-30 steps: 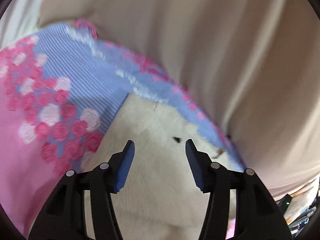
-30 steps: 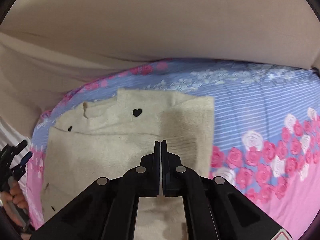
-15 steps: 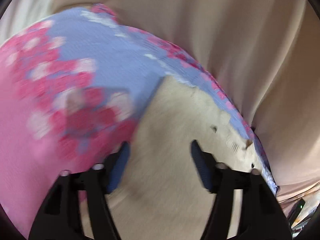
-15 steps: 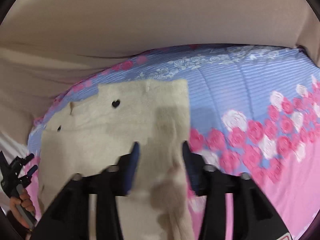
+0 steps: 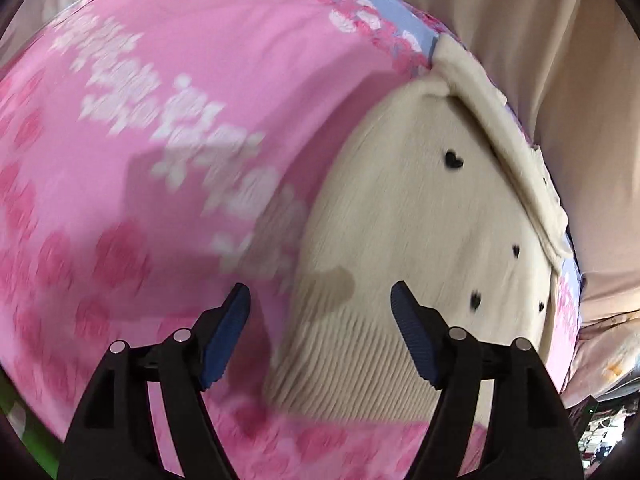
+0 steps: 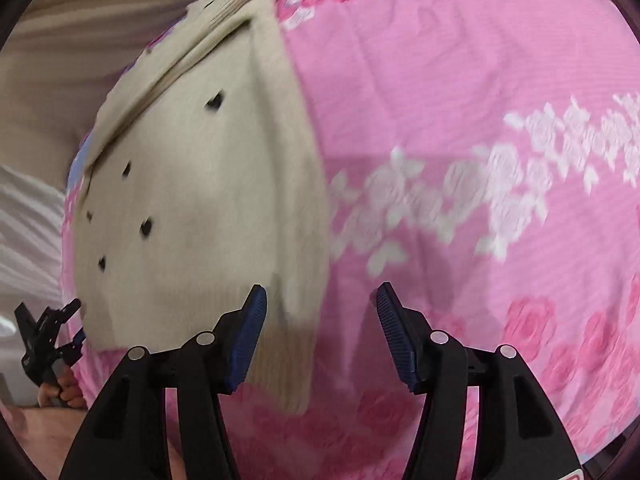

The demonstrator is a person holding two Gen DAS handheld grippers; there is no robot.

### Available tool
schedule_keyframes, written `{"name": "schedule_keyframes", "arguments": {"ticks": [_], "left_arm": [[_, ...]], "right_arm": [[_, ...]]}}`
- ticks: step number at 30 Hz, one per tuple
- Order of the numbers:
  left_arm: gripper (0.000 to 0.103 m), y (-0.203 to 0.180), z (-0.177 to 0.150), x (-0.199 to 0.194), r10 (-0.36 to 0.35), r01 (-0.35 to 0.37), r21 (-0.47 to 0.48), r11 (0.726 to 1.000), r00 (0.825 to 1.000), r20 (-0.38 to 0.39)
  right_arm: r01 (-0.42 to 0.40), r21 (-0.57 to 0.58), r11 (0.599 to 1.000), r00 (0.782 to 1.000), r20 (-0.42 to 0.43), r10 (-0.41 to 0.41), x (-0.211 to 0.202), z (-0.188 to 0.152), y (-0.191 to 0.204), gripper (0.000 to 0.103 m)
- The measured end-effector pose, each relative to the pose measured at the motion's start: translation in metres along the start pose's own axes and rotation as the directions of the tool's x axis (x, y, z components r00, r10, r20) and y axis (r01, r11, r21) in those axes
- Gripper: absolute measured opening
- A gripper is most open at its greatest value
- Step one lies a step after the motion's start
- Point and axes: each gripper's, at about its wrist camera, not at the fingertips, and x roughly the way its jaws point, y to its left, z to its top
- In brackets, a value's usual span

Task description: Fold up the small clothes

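Both grippers are sliding back from the sweater's top toward its ribbed hem. Jaws of the left gripper point(image 5: 320, 328) and right gripper point(image 6: 320, 320) are opening, pinching nothing, each straddling a bottom corner of the sweater point(image 5: 420, 220), which is lying flat on the pink bedspread point(image 5: 160, 80). Next they'll likely be clamping those corners and folding upward.

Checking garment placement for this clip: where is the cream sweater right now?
The cream sweater lies flat on the pink floral bedsheet, right of centre in the left wrist view and left of centre in the right wrist view, its ribbed hem nearest the cameras.
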Motion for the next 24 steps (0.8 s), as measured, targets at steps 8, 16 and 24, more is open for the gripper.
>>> {"name": "schedule_keyframes", "arguments": {"ticks": [8,16,24], "left_arm": [[0.082,0.002,-0.017,-0.012,0.088,-0.088,-0.009,0.996,0.995,0.037],[0.023,-0.002,-0.004,-0.003,-0.082,0.081,-0.061,0.995,0.997,-0.013],[0.010,-0.003,-0.010,-0.010,-0.207,0.203,-0.111,0.973,0.978,-0.021]], "right_arm": [[-0.030,-0.025,0.999,0.997,0.069,0.031,0.008,-0.022,0.024,0.058],[-0.086,0.054,0.995,0.993,0.081,0.082,0.017,-0.024,0.028,0.009],[-0.104,0.048,0.993,0.983,0.158,0.095,-0.010,-0.026,0.023,0.008]]}}
